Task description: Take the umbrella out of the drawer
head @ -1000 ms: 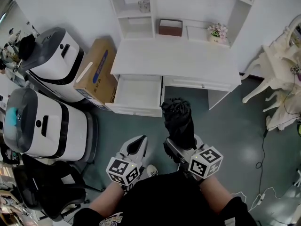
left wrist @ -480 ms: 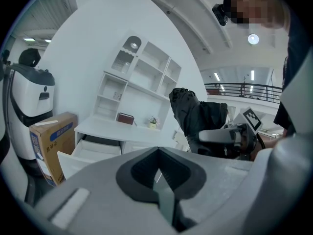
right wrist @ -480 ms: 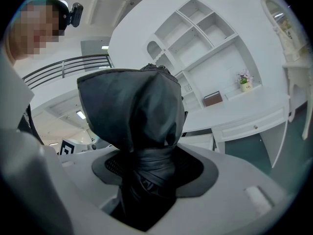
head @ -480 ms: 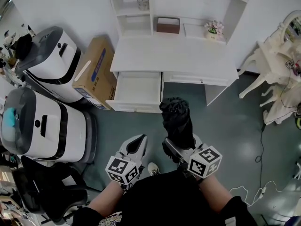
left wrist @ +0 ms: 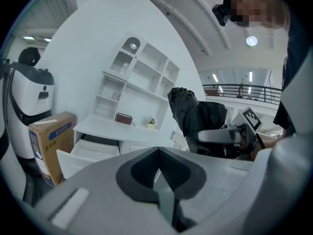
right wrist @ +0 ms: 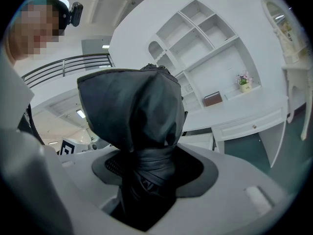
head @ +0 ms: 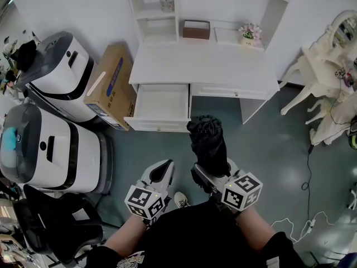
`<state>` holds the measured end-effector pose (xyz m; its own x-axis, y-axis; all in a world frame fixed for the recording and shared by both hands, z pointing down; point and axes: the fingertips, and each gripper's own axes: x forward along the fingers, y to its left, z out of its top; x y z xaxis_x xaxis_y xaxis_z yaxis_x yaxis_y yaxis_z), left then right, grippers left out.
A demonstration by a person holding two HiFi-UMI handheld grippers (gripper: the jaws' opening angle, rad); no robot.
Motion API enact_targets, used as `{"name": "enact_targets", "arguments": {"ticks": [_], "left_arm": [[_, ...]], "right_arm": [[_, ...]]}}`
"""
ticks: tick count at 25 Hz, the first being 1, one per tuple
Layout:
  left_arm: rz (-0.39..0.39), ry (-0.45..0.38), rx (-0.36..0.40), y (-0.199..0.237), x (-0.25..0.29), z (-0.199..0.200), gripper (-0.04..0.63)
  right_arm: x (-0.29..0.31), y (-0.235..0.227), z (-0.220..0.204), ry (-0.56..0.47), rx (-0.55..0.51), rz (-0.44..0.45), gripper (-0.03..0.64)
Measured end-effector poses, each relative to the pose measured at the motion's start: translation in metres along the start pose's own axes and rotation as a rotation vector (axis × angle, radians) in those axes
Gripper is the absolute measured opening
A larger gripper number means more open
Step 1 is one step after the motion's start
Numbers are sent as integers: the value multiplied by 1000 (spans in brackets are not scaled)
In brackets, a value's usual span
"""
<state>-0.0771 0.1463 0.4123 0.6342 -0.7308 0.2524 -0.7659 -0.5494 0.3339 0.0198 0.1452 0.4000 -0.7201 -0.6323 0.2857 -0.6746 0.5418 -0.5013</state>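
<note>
White shelving rises behind a white table against the wall, with a small brown box and a pot of flowers on the shelves. Beneath the tabletop, the left drawer stands pulled open. A cardboard box leans just beside the table. Two white-and-grey machines sit further left.

Out in front, over the grey-green floor, the person holds both tools close to the body. The right gripper has its fingers clamped on the lower part of a folded black umbrella. The umbrella stands upright, clear of the drawer and apart from the table. The left gripper hovers just beside it, its fingers pressed together with nothing between them.
</note>
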Motion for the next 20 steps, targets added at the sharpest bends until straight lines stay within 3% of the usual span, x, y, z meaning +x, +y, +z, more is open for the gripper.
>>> {"name": "enact_targets", "arguments": {"ticks": [20], "left_arm": [[-10,-1,4,-7,-10,-5,2]], "right_arm": [[-4,12,-7,1,-18,1,285]]}}
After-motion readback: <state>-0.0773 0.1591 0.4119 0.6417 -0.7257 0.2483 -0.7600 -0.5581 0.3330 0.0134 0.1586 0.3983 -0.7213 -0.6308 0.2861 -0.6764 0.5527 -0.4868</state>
